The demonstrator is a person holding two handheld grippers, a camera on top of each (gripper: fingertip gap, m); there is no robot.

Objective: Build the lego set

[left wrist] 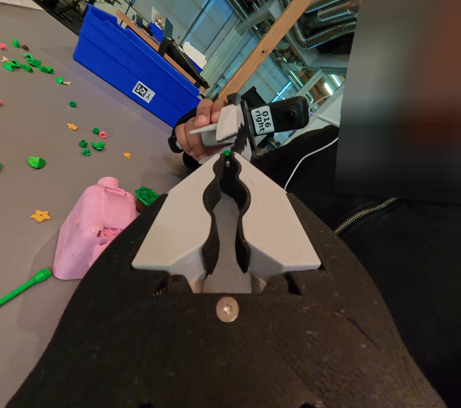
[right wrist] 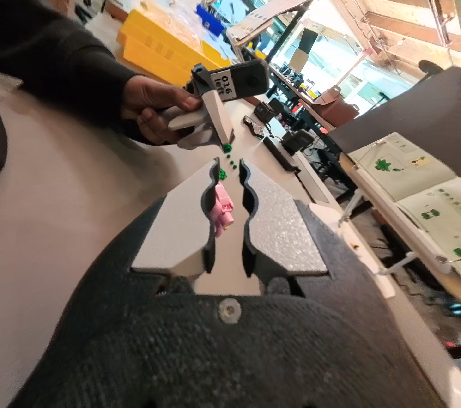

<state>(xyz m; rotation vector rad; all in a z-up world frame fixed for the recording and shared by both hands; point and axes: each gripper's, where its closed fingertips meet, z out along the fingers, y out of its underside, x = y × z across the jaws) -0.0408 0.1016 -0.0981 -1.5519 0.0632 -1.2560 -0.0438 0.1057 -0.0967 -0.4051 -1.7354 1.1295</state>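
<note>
Left claw [left wrist: 226, 159] clamped on 1 small green plastic lego piece [left wrist: 227, 153], lifted above grey counter [left wrist: 50, 196].
Right claw [right wrist: 228, 164] fingers apart, empty; piece sits just beyond its tips.

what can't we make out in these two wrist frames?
- Left wrist view: the green piece pinched in the left tool is mostly hidden by the pads; shape unclear.
- Left wrist view: the tool body covers the pink build's lower right.
- Right wrist view: motion blur; the open right tool hides part of the pink build.
</note>
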